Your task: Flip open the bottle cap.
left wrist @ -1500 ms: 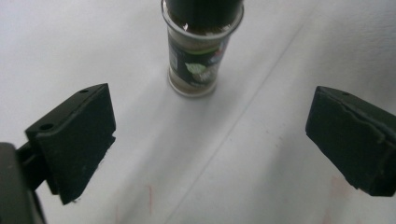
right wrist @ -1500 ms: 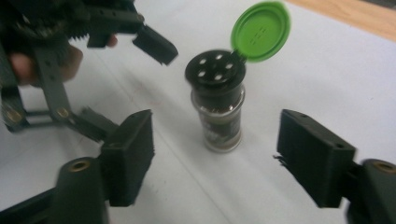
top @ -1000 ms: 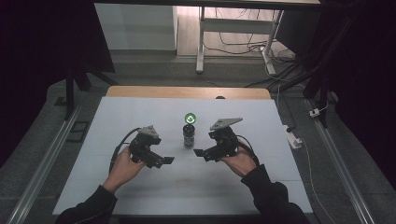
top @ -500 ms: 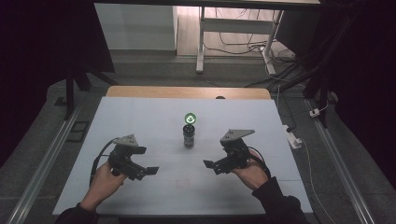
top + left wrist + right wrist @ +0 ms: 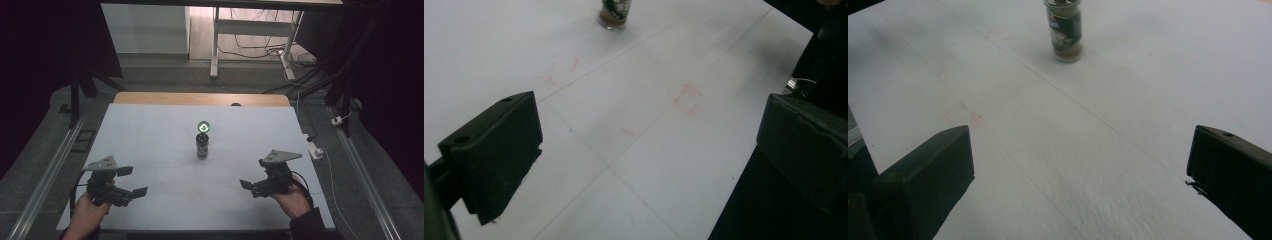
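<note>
The left gripper (image 5: 129, 181) sits near the front left corner of the table (image 5: 150, 130), held just above the surface by the person's left hand (image 5: 87, 212). Its jaws stand wide apart with nothing between them, and in the left gripper view they frame bare white tabletop marked with faint red pencil squares.

Near the middle of the table stands a small jar (image 5: 202, 145), upright, its long axis vertical and its green lid (image 5: 203, 127) facing up. It is well apart from both tools and touched by neither.

The right gripper (image 5: 252, 186) sits near the front right corner, held by the right hand (image 5: 290, 197). Its jaws are also spread wide and empty.

The jar lies ahead of both grippers and inward from each, toward the far edge. In the right gripper view it stands nearly straight ahead between the jaws; in the left gripper view it sits farther off toward the top. The right gripper looks slightly nearer and better lined up for a sideways grasp around the jar's body.
</note>
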{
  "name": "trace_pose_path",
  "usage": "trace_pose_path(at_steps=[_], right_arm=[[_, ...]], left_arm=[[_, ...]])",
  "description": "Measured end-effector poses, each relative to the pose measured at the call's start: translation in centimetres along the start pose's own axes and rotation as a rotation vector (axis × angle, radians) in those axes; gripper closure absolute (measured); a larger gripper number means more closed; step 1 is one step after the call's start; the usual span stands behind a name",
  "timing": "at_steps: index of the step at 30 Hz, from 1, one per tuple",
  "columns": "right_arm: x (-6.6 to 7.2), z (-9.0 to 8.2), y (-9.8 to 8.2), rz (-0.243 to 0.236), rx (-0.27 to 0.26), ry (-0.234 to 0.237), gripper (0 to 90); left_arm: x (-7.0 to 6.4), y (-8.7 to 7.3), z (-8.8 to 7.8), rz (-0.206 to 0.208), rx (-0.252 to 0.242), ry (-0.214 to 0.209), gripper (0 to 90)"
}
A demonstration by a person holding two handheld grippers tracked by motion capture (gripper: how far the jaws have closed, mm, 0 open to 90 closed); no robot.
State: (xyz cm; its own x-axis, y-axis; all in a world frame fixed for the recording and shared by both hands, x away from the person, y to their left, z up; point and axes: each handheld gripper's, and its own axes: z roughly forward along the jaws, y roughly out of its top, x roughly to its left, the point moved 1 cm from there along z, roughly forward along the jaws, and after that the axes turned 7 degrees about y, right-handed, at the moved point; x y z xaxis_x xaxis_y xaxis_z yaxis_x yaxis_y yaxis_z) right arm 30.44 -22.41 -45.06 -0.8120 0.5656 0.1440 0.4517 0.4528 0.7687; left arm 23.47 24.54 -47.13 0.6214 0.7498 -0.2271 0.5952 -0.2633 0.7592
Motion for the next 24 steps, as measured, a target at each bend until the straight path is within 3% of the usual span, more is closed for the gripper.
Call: trace_pose_path(at_steps=[10, 15, 19, 24], right_arm=[[-0.9, -3.1, -3.1, 0.085, -0.026, -0.083, 0.0], [-1.3, -4.1, -4.5, 0.123, 0.000, -0.113, 0.0], [-1.4, -4.7, -5.3, 0.138, 0.016, -0.131, 0.0], [-1.5, -5.2, -5.7, 0.158, 0.022, -0.141, 0.0]], left_arm=[[0.4, -3.0, -2.5, -0.029, -0.006, 0.117, 0.0], [0.4, -3.8, -3.5, -0.043, -0.009, 0.160, 0.0], [0.6, -4.5, -3.9, -0.053, 0.022, 0.209, 0.0], [0.8, -4.9, -4.3, -0.076, 0.035, 0.237, 0.0]])
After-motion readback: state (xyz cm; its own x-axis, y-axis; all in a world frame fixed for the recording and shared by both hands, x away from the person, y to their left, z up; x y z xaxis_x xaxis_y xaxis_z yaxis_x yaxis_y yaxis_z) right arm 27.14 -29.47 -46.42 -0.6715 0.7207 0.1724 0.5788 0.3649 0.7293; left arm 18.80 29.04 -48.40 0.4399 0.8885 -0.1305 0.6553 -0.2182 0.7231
